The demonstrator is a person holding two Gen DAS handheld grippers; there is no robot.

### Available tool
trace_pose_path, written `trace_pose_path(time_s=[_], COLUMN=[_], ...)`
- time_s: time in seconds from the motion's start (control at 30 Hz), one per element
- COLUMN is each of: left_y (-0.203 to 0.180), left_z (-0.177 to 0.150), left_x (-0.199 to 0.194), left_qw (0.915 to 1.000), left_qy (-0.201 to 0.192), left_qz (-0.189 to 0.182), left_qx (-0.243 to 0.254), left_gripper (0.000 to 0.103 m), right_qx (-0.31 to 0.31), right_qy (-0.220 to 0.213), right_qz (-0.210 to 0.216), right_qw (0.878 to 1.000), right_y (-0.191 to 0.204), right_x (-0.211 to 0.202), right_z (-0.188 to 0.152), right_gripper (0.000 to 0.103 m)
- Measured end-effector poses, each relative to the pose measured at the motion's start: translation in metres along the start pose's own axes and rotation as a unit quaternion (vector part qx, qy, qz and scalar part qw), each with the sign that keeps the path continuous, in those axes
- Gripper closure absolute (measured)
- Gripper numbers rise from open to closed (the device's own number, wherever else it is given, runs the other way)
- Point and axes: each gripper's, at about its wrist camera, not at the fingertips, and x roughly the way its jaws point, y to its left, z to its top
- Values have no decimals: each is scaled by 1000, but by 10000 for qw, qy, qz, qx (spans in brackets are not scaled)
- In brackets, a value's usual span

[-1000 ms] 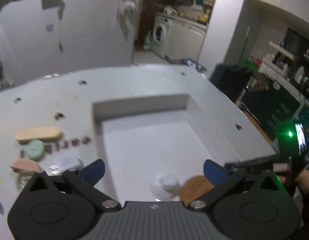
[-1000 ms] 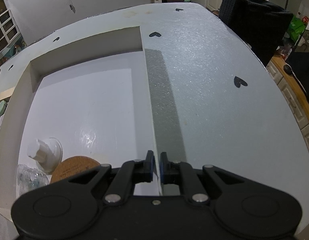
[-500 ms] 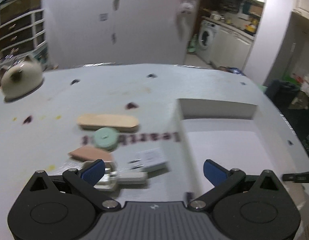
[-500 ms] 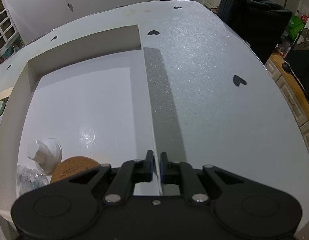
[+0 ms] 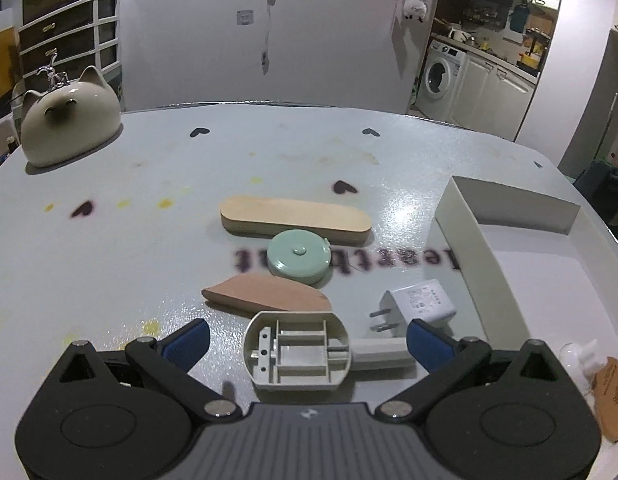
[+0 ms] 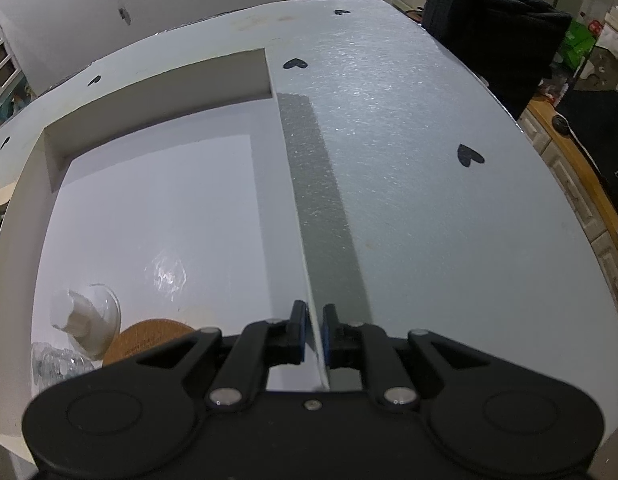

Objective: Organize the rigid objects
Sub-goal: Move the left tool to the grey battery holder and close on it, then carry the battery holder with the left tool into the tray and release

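Now my left tongs [image 5: 305, 342] are spread over one gray case [image 5: 297, 350]; my right tongs [image 6: 312, 330] pinch one box [image 6: 297, 184] wall.

An open left claw [image 5: 307, 342] hovers over a grey plastic casing [image 5: 296, 354] on the worktop [image 5: 109, 240]. Just beyond the casing lie a pink wedge [image 5: 267, 297], a mint tape measure [image 5: 300, 255] and a wooden block [image 5: 295, 219]; a white plug [image 5: 419, 304] sits to its right, beside a white box [image 5: 485, 280]. A cat ornament [image 5: 69, 120] stands far left.
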Motion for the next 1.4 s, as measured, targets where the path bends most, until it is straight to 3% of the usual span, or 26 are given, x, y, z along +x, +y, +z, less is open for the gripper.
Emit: trace_pose_path(time_s=[0.17, 0.33, 0.47, 0.87, 1.0, 1.2, 1.4], left_y=[3, 3, 3, 11, 14, 11, -23], left_z=[0, -2, -3, -3, 2, 26, 68], left_x=[11, 16, 17, 12, -2, -25, -36], left_qw=[9998, 9997, 9999, 9995, 9989, 9967, 9928], left_qy=[88, 162, 68, 65, -93, -434, -797], left_qz=[-183, -184, -80, -114, -144, -265, -693], left_qx=[-9, 40, 41, -284, -443, -626, -562], left_gripper=[20, 26, 39, 39, 39, 39, 39], right_qx=[12, 49, 74, 75, 86, 98, 120], right_qy=[-18, -3, -12, -5, -6, 6, -5], right_qz=[-75, -90, -152, -186, -186, -179, -180], right_qw=[10000, 9999, 9999, 9998, 9998, 9998, 9998], right_y=[2, 2, 4, 5, 5, 5, 4], right_x=[-1, -2, -2, -2, -1, -1, -1], right_z=[-1, -1, -1, -1, -1, -1, -1], right_gripper=[92, 92, 91, 91, 91, 91, 91])
